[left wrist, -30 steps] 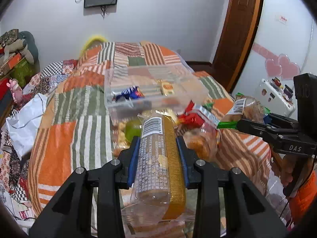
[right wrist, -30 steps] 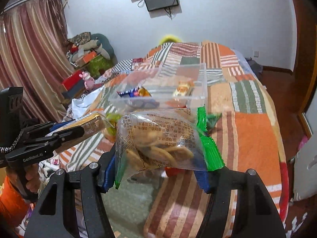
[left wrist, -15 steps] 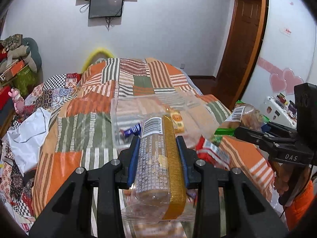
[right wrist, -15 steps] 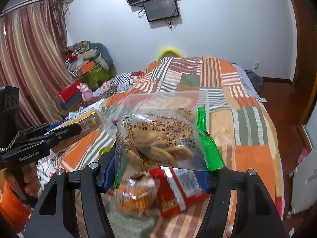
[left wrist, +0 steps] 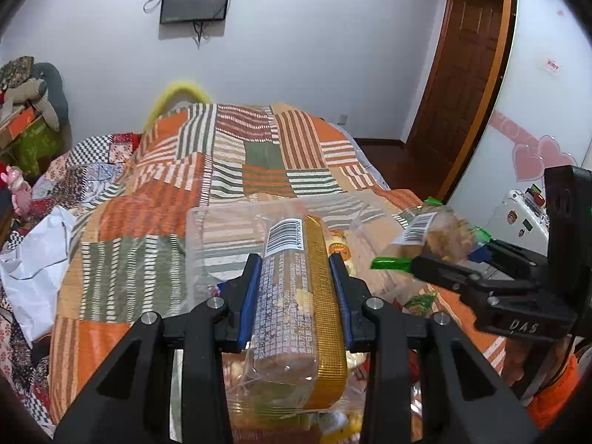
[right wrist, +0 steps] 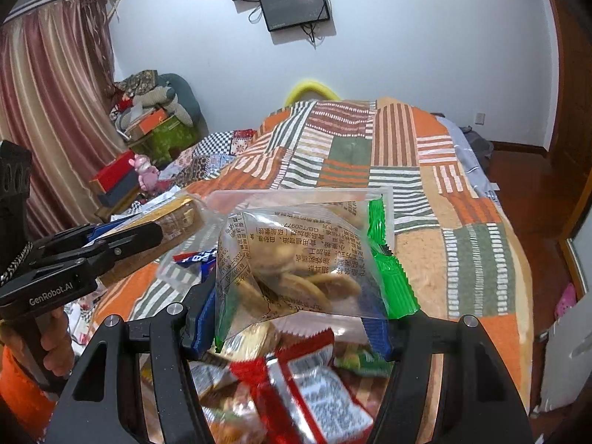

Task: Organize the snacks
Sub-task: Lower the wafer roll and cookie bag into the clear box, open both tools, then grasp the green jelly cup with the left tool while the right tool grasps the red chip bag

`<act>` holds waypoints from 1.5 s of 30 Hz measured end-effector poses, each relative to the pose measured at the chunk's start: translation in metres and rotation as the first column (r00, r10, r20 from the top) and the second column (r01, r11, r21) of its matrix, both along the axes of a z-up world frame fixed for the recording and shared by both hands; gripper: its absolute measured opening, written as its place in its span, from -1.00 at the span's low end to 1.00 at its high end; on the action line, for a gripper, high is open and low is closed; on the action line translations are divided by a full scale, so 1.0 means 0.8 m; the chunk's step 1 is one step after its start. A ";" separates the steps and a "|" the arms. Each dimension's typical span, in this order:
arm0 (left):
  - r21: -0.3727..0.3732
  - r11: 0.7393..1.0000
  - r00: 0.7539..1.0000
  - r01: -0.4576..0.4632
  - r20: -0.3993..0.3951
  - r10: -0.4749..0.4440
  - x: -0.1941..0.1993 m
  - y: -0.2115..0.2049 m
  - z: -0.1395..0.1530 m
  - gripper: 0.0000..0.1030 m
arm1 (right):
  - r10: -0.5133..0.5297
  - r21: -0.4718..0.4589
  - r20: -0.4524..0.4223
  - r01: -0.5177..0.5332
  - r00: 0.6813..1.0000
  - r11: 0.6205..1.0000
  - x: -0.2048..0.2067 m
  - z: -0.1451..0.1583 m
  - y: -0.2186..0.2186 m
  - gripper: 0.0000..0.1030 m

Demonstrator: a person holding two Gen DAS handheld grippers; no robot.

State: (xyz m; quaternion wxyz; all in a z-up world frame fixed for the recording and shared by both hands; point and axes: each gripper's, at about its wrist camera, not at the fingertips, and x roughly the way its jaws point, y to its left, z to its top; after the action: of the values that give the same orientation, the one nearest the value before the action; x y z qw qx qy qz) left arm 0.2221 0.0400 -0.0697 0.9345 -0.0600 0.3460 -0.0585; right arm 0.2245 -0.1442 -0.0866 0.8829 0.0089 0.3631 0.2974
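Your left gripper (left wrist: 296,288) clamps a cracker sleeve (left wrist: 296,296), your right gripper (right wrist: 292,318) a cookie bag (right wrist: 296,262); the clear bin (left wrist: 222,229) holds few snacks, and a loose pile (right wrist: 296,388) remains on the bed (right wrist: 462,259).

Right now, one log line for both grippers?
left gripper: shut on wafer pack | right gripper: shut on cookie bag | both above clear bin on bed

Both grippers sit higher and further forward than a second ago. Clear bin (left wrist: 229,229) now lies lower in both views, its blue wrapper (right wrist: 196,259) showing beside the left gripper (right wrist: 148,236). Red snack packs (right wrist: 310,381) now fill the right view's bottom.
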 end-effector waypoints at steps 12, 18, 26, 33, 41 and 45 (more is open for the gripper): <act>0.008 0.999 0.996 0.041 -0.074 -0.040 0.066 -0.019 -0.039 -0.30 | 0.004 -0.065 -0.065 -0.009 0.998 0.998 0.044 -0.032 0.020 0.19; 0.004 0.999 0.993 0.044 -0.111 -0.043 0.090 -0.022 -0.053 -0.30 | 0.010 -0.091 -0.081 -0.018 0.997 0.996 0.051 -0.041 0.028 0.20; -0.022 1.000 0.991 0.022 -0.133 -0.024 0.089 -0.013 -0.062 -0.25 | 0.007 -0.116 -0.101 -0.019 0.995 0.993 0.051 -0.044 0.031 0.33; -0.009 1.000 0.996 0.020 -0.086 -0.020 0.063 -0.003 -0.035 -0.09 | -0.013 -0.091 -0.061 0.007 0.998 0.996 0.037 -0.023 0.011 0.53; 0.024 1.000 0.997 0.018 -0.075 -0.016 0.009 0.007 -0.020 0.35 | -0.020 -0.067 -0.020 0.018 1.000 0.998 0.008 -0.002 -0.016 0.53; 0.028 0.999 0.995 0.021 -0.093 -0.018 -0.018 0.012 -0.025 0.36 | -0.016 -0.079 -0.004 0.016 1.000 0.997 -0.011 0.000 -0.024 0.53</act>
State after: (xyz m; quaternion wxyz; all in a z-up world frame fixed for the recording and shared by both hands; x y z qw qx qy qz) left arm 0.2077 0.0493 -0.0897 0.9176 -0.0456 0.3904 -0.0597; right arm 0.2156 -0.1638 -0.0868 0.8840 -0.0224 0.3767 0.2758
